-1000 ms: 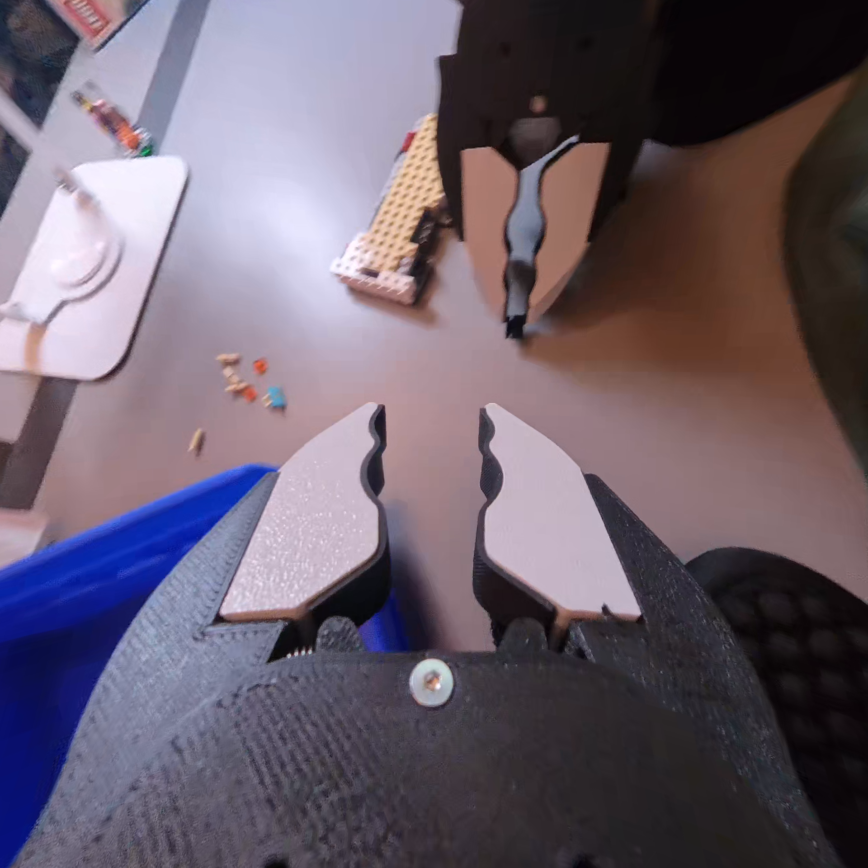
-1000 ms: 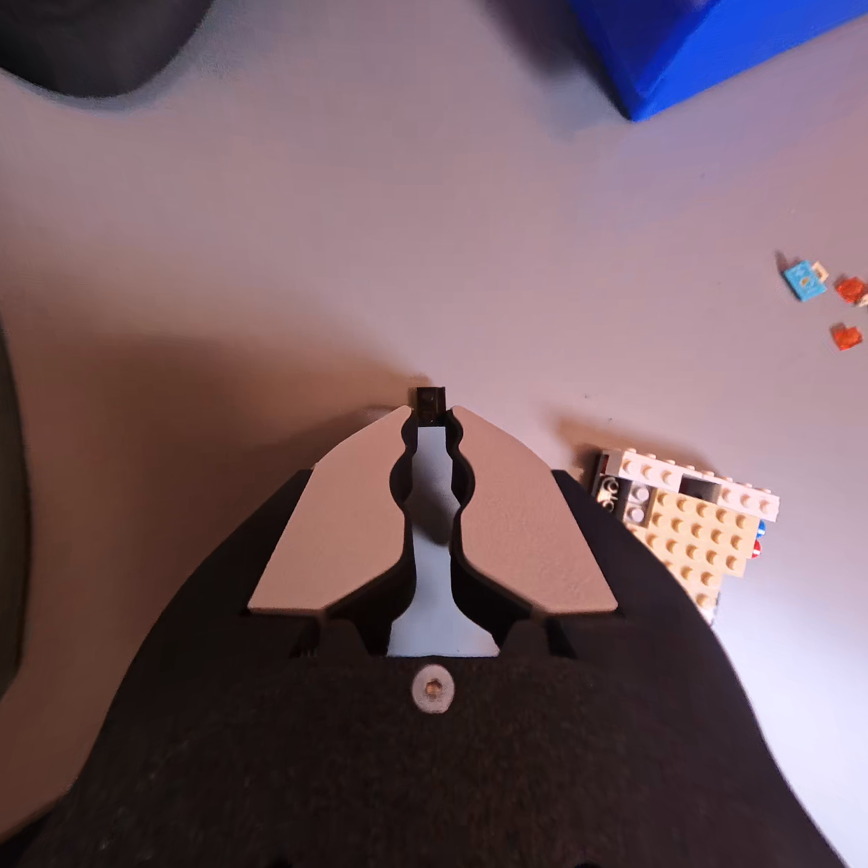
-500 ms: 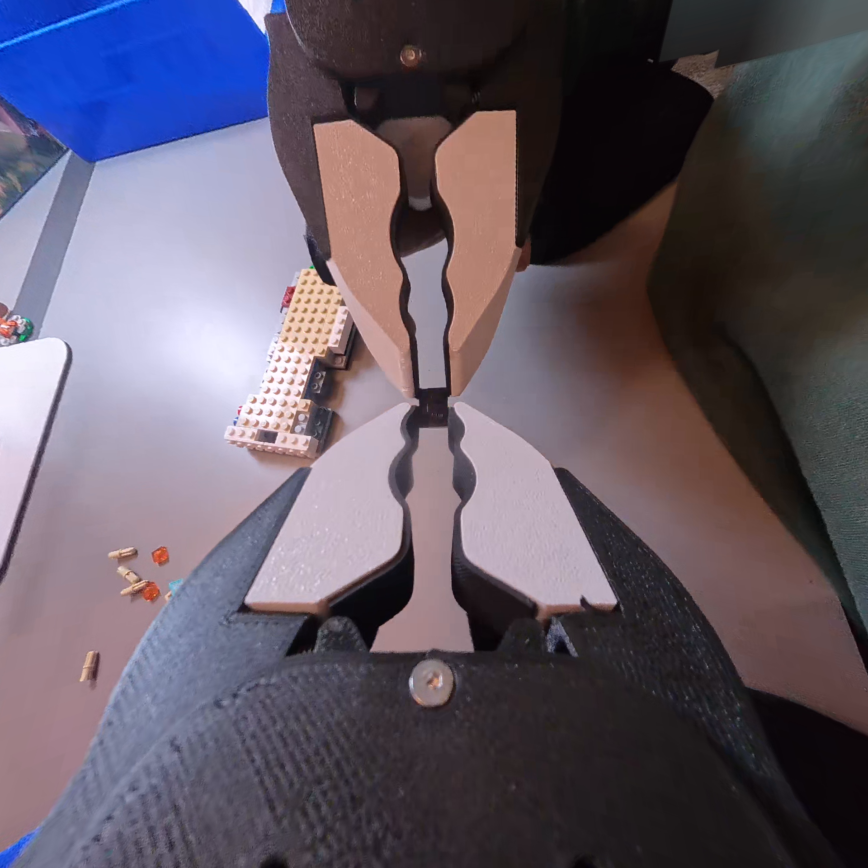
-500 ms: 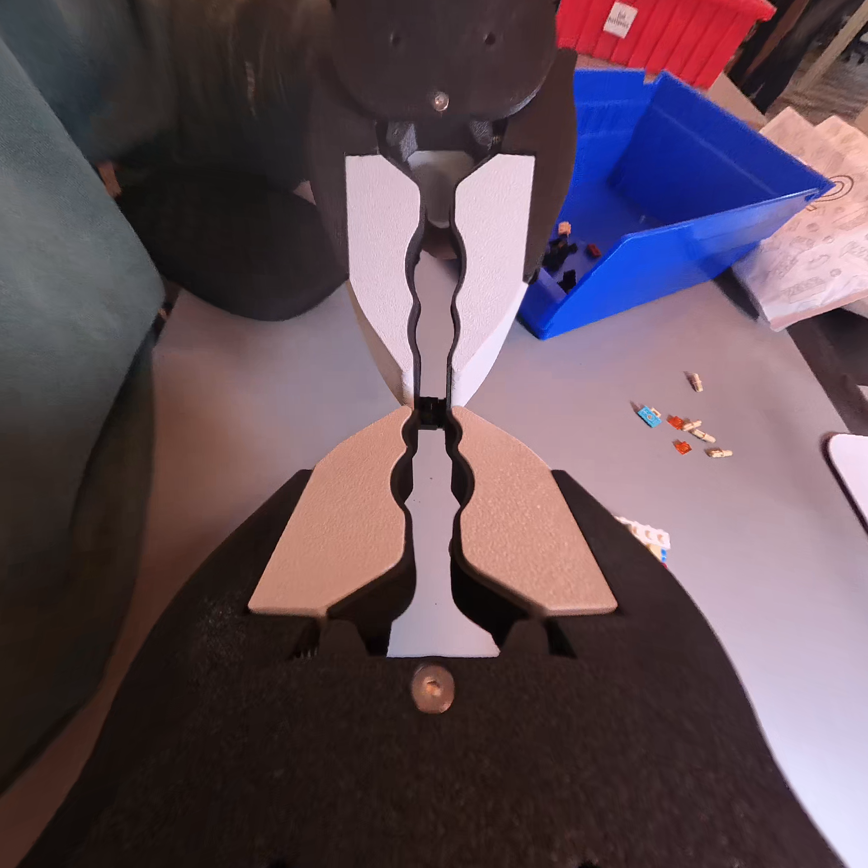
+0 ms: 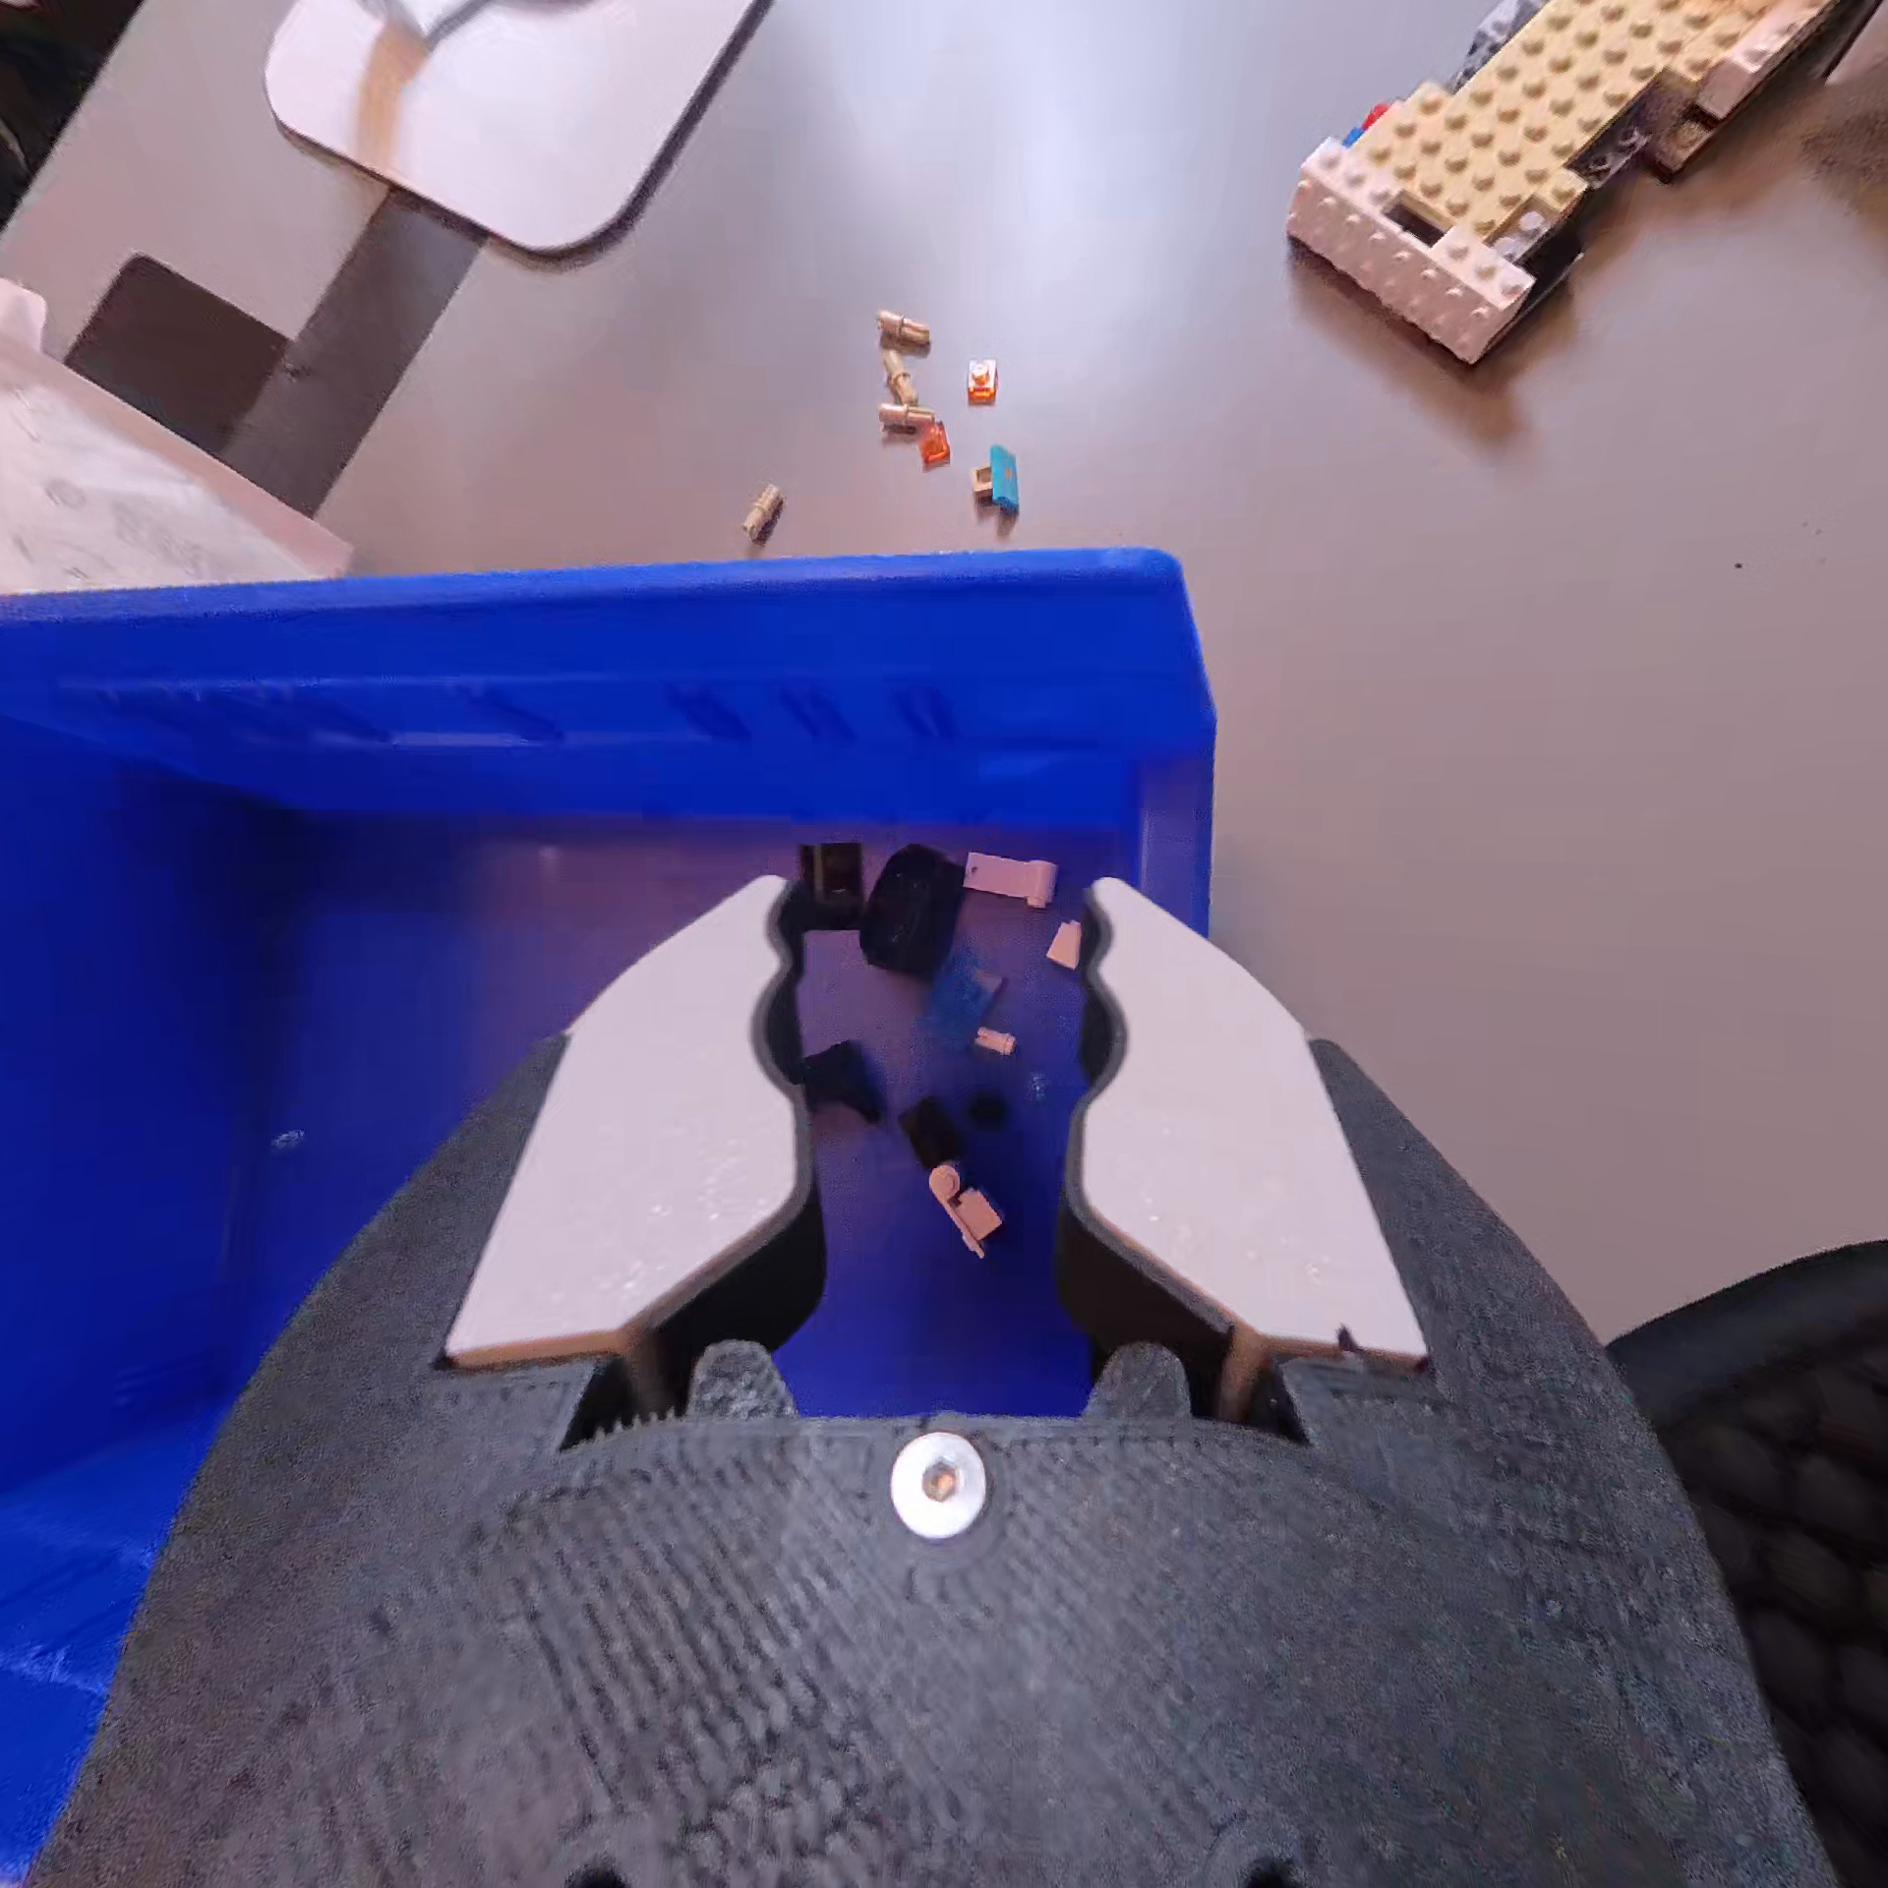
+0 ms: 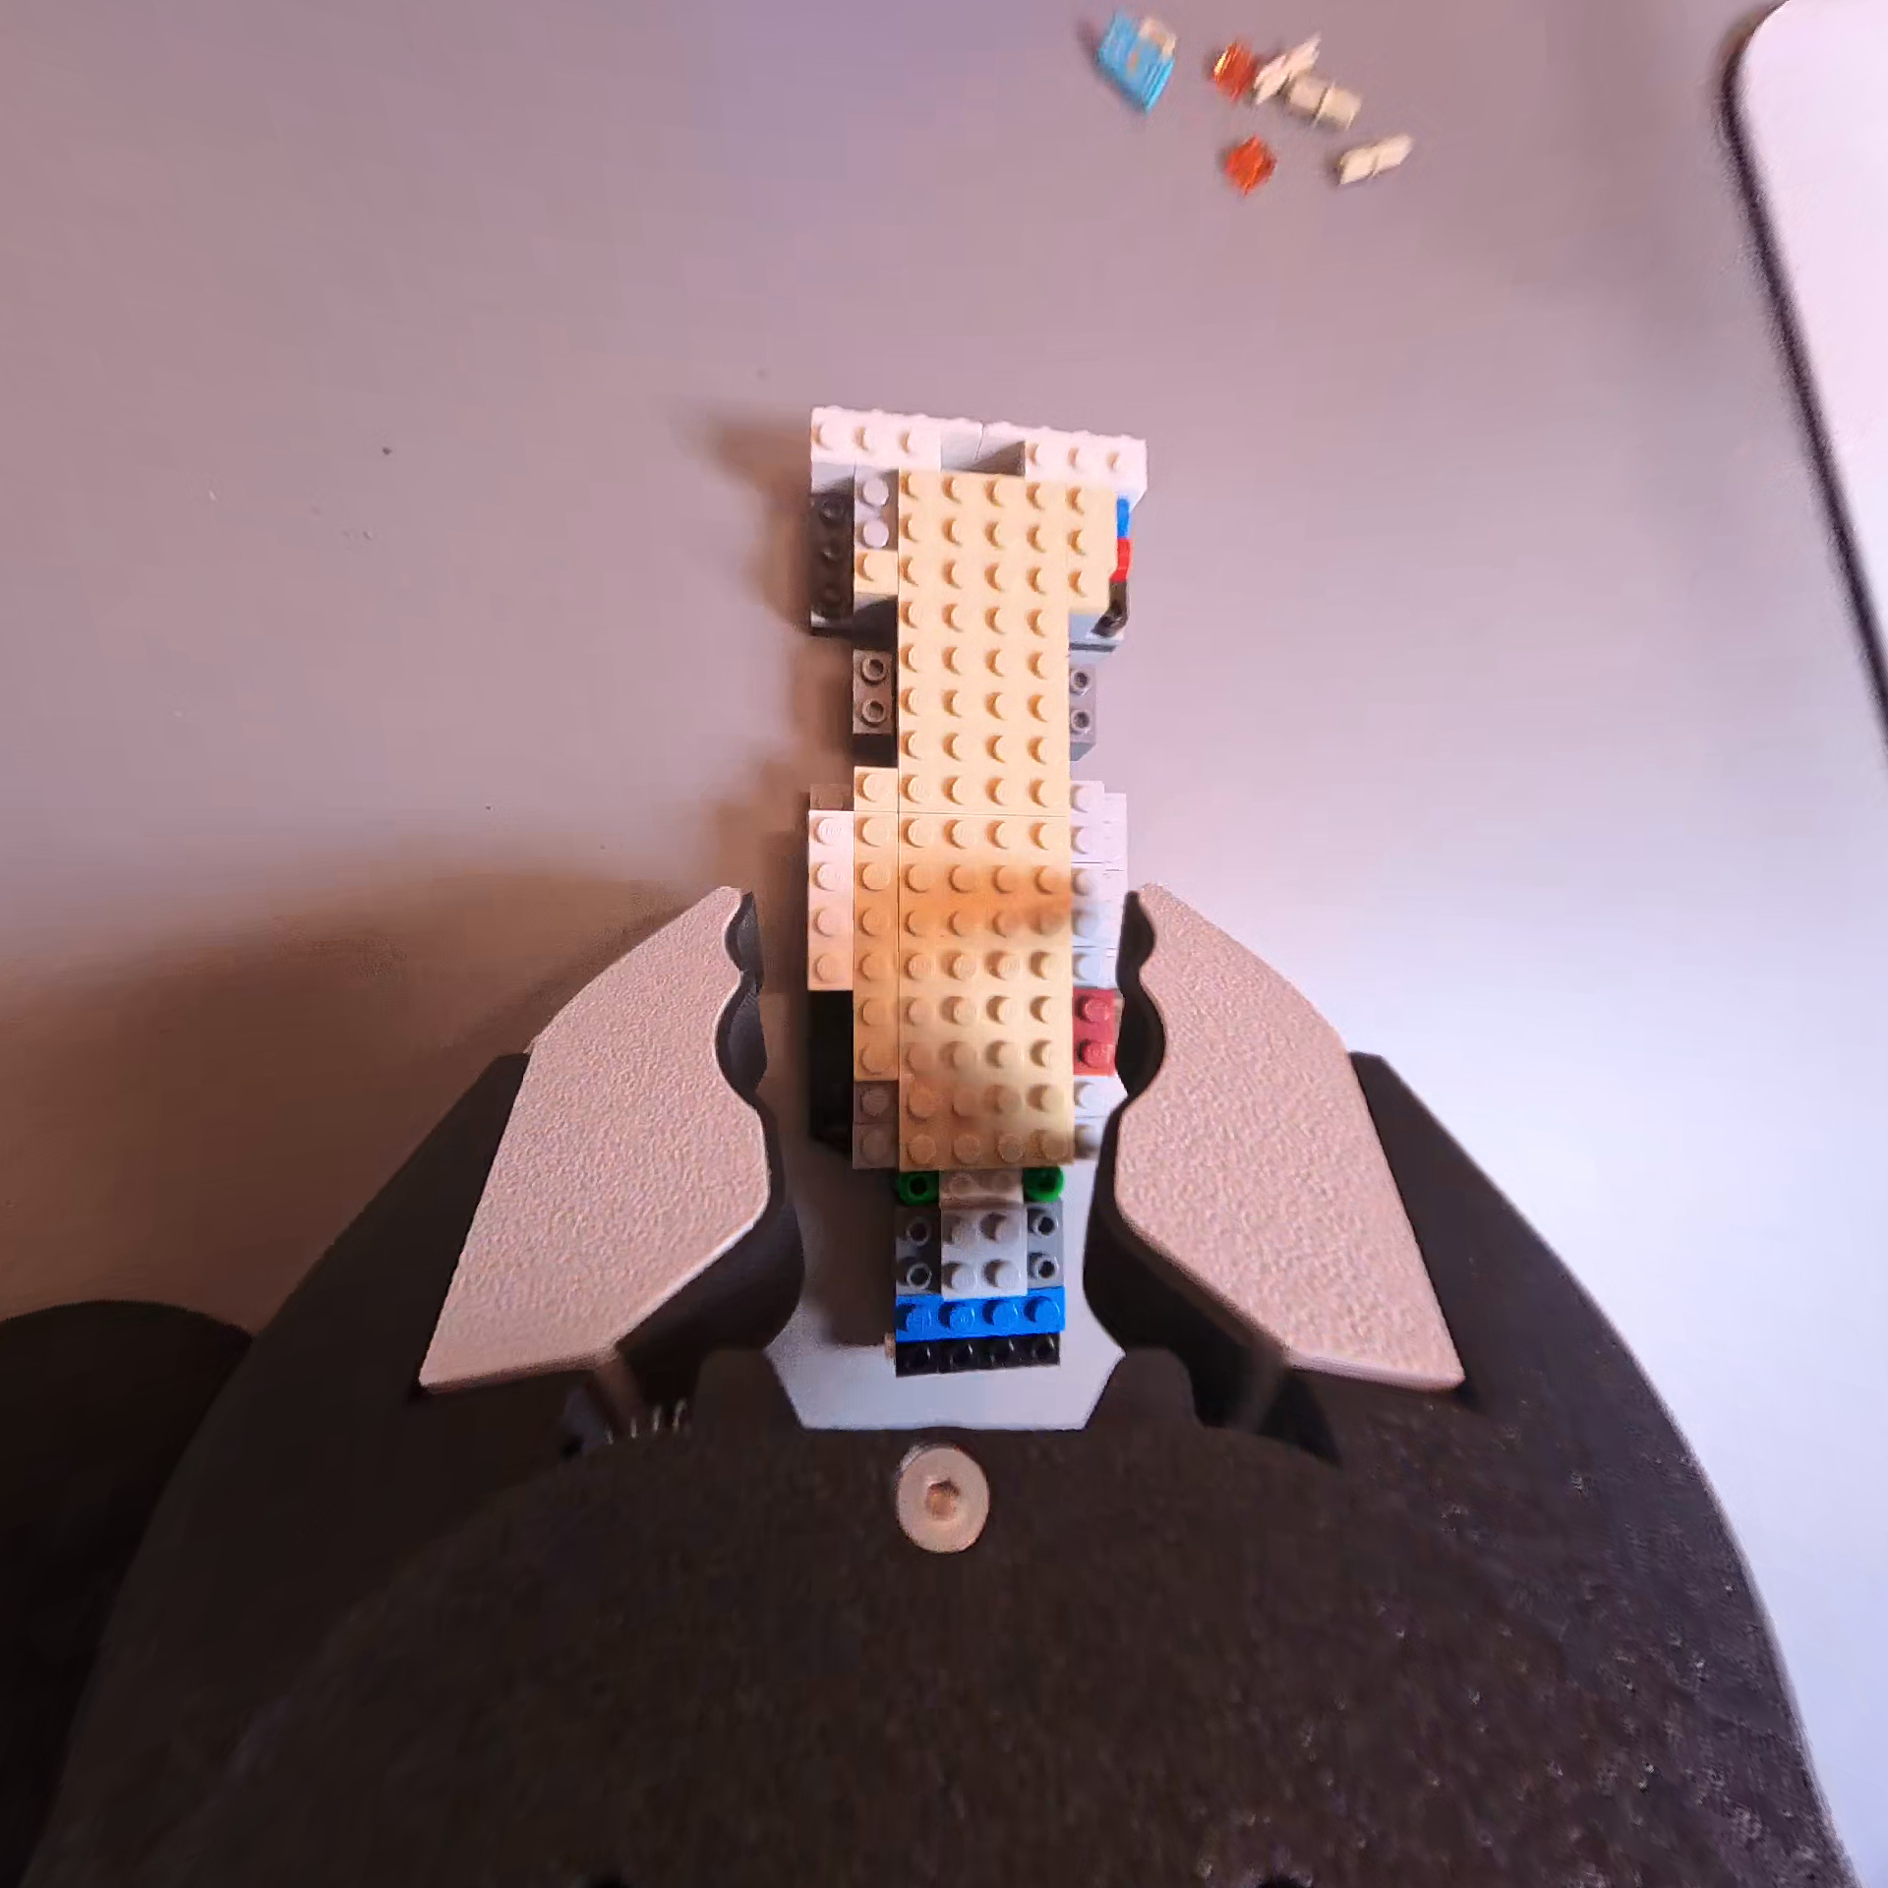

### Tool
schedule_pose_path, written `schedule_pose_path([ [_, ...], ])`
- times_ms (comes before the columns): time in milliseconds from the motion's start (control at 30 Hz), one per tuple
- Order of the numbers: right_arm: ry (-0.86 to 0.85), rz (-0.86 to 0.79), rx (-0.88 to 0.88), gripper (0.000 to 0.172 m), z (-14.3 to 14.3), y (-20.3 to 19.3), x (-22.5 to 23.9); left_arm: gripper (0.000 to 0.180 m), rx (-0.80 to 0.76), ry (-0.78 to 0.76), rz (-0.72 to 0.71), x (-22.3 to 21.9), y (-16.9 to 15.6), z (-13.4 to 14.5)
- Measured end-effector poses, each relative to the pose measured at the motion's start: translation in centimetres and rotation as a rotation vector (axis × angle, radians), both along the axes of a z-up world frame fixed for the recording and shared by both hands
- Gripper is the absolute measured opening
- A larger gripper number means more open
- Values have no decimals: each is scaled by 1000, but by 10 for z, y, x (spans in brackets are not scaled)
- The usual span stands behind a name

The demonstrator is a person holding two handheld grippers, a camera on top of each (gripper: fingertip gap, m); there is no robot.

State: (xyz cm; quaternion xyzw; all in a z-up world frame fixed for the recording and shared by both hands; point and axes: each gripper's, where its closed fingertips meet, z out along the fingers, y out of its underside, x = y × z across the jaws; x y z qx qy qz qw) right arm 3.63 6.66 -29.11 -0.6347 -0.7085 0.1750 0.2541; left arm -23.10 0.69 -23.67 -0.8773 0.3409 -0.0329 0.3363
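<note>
your left claw (image 5: 935, 899) hangs open over the blue bin (image 5: 613, 654), near its right wall, loose small bricks (image 5: 919, 919) below. your right claw (image 6: 940, 909) gapes astride the brick model (image 6: 981, 715) on the tabletop (image 6: 409, 409); left side bare.

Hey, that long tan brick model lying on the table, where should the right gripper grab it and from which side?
Judging by its pose, grip the tan brick model across its narrow width at the near, wider section, coming straight down from above. The open right gripper already straddles it there, and its flat long sides suit the fingers.
</note>
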Motion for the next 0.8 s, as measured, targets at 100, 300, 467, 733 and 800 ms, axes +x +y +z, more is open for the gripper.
schedule_pose_path([
  [100,-75,21,3,65,-9,3,-3,69,27,-2,1,3,4,2],
  [300,-150,83,25,61,-11,3,-4,70,14,22,-22,5,1,1],
  [467,-95,96,73,60,-8,-2,-6,30,107,-143,-261,79,-16,22],
  [733,-50,53,-33,60,-3,-21,-6,25,265,9,-516,186,-2,-21],
  [800,-55,44,-42,60,-2,-23,-6,23,307,110,-536,193,7,-31],
])
